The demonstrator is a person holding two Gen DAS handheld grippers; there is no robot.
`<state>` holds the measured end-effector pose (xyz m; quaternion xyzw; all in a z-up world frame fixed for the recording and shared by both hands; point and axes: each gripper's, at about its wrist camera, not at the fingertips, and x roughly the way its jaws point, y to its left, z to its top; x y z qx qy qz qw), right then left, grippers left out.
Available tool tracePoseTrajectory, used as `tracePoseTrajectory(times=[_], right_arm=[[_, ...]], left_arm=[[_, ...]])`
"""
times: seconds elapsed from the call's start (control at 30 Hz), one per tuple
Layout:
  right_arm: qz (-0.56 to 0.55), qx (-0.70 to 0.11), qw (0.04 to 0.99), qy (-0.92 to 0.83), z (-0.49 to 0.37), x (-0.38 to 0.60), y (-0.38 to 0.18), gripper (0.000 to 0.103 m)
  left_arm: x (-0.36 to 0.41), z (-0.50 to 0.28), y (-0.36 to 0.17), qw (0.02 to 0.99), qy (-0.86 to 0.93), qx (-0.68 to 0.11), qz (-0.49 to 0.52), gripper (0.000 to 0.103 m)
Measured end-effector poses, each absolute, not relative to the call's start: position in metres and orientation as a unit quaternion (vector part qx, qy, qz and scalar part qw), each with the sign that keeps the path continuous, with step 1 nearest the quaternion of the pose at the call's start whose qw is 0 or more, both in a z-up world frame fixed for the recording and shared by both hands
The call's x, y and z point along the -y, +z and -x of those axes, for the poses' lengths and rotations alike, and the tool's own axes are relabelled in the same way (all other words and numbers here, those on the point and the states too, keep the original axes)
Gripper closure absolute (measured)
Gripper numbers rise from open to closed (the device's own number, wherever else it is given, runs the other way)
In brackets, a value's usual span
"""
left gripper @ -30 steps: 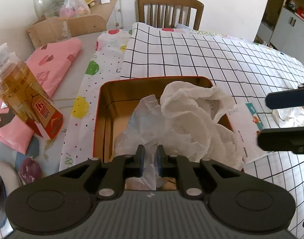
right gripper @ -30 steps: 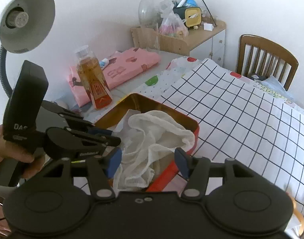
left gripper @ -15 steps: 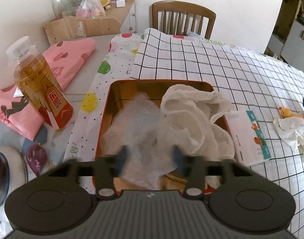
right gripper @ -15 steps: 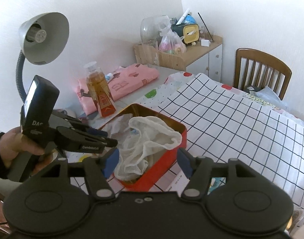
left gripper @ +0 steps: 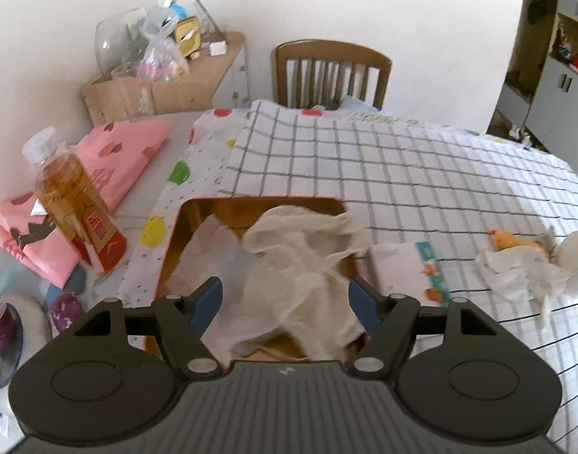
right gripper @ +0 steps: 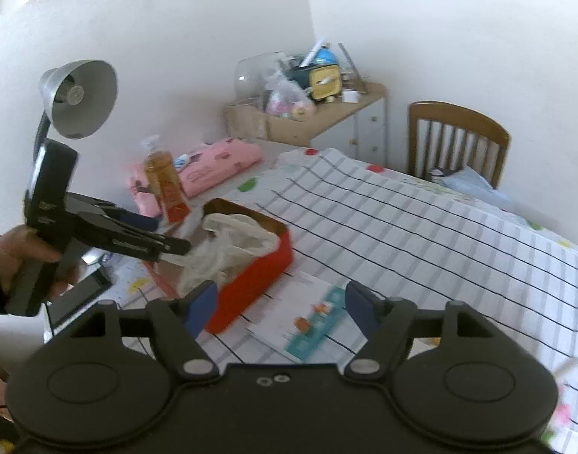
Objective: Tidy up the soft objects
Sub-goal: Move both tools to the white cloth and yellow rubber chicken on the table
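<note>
The red tin [left gripper: 183, 219] is filled by crumpled white cloth [left gripper: 300, 265] — little room inside. A bottle [left gripper: 75, 204] crowds its left side, a booklet [left gripper: 406, 268] its right; beyond, the checked tablecloth [left gripper: 402, 166] lies bare.

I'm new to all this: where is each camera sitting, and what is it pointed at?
Left wrist: sits on the left tool, fingers spread, looking down into the red tin of white cloth.
Right wrist: sits on the right tool, facing the tin from its side; the person's left hand shows.
Both share tin, bottle, chair.
</note>
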<state>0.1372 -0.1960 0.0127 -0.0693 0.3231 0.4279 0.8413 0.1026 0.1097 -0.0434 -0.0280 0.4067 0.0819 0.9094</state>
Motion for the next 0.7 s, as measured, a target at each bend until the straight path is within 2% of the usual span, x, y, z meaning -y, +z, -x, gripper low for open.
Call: tracePoseTrajectory(times=[0.13,0.27,0.5,0.7], right_arm=[[0.063,-0.324,0.85,0.411,-0.137,0.223,0.011,0.025],[0.057,-0.326,0.857,0.395,-0.136,0.248,0.006,0.022],[0.054,-0.332,0.869,0.363,-0.13,0.286,-0.004,0.011],[0.052,-0.345,0.874,0.339,-0.129,0.309,-0.016,0.007]], left_arm=[[-0.089,-0.103,-0.032,0.916,0.069,-0.394,0.029,0.023],[-0.067,-0.105,-0.024,0.921,0.053,-0.384,0.021,0.021],[-0.026,-0.112,-0.021,0.928,0.011,-0.373,0.02,0.018],[0.01,-0.122,-0.027,0.931,-0.028,-0.363,0.01,0.017]])
